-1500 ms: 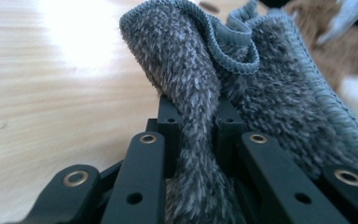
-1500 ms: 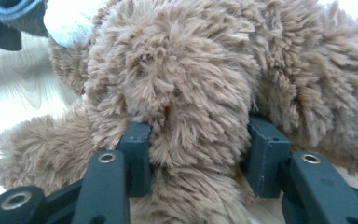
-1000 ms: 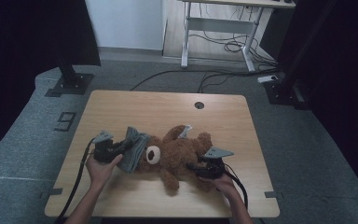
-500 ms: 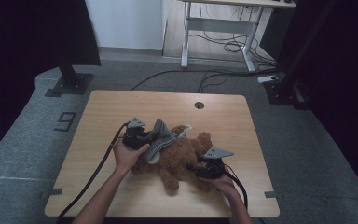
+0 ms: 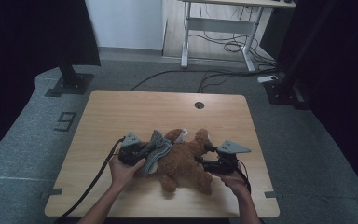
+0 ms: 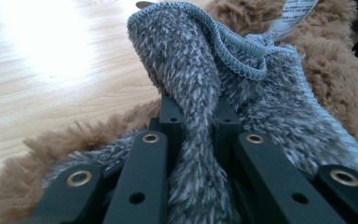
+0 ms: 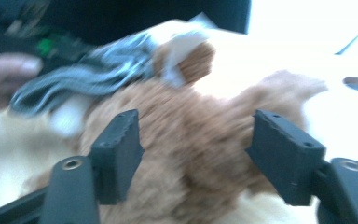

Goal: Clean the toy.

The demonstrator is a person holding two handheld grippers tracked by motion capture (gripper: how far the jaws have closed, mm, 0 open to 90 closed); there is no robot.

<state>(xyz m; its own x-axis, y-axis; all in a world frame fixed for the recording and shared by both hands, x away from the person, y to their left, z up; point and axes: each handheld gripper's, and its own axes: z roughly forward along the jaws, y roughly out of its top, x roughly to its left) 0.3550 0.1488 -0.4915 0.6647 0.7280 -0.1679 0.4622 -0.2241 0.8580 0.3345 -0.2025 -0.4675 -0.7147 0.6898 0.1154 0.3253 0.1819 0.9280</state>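
High view: big light wood table (image 5: 121,116) w/ a small round hole (image 5: 199,105) near its far edge. On the near half lies a fluffy brown teddy bear (image 5: 186,161), on its side, legs toward the person. A white tag (image 5: 182,134) sticks up near its far end.

A grey fuzzy knit cloth (image 5: 157,148) w/ a stitched edge lies draped over the bear's left part. Left gripper (image 5: 145,150) is at the bear's left side, held in the left hand (image 5: 123,170), & its black cable (image 5: 93,182) runs off the near edge. Left gripper view: jaws are pressed together on a fold of the grey cloth (image 6: 200,93), pinching it tight; brown fur (image 6: 335,60) sits right behind & below.

Right gripper (image 5: 206,154) is at the bear's right side, held in the right hand (image 5: 235,179), grey plate on top. Right gripper view is blurry: the jaws have just been opening & now stand spread wide, w/ brown bear fur (image 7: 191,140) between them, pads not squeezing it
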